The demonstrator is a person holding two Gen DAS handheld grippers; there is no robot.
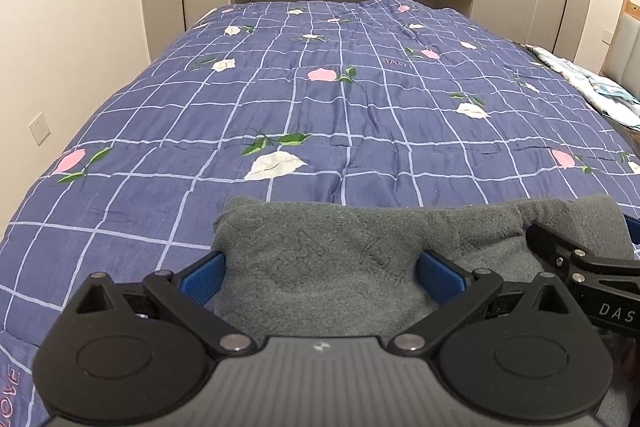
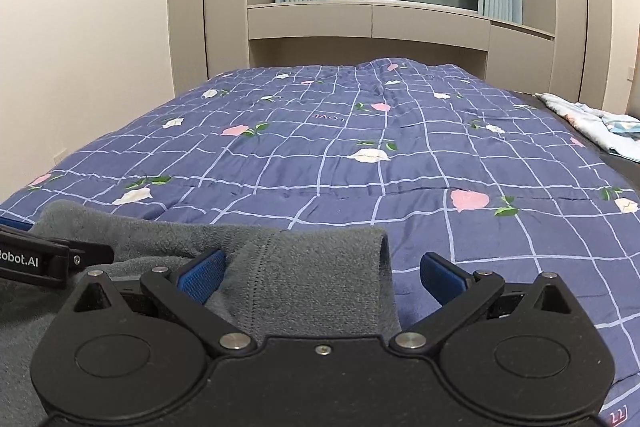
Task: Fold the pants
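Note:
The grey fleece pants [image 1: 328, 259] lie bunched at the near edge of the bed on a blue checked quilt [image 1: 320, 107]. My left gripper [image 1: 320, 277] is open, its blue pads [image 1: 204, 281] spread to either side of the pants' left part. My right gripper [image 2: 320, 277] is open over the pants' right end [image 2: 312, 267], with the ribbed cuff or waistband between the pads [image 2: 440, 277]. The right gripper's black finger [image 1: 576, 263] shows at the right in the left wrist view. The left gripper's finger [image 2: 48, 259] shows at the left in the right wrist view.
The quilt [image 2: 340, 147] with pink and white flowers covers the bed. A light blue cloth [image 2: 600, 127] lies at the bed's right edge. Beige cabinets [image 2: 368, 27] and a window stand behind the bed. A wall [image 1: 60, 47] runs along the left.

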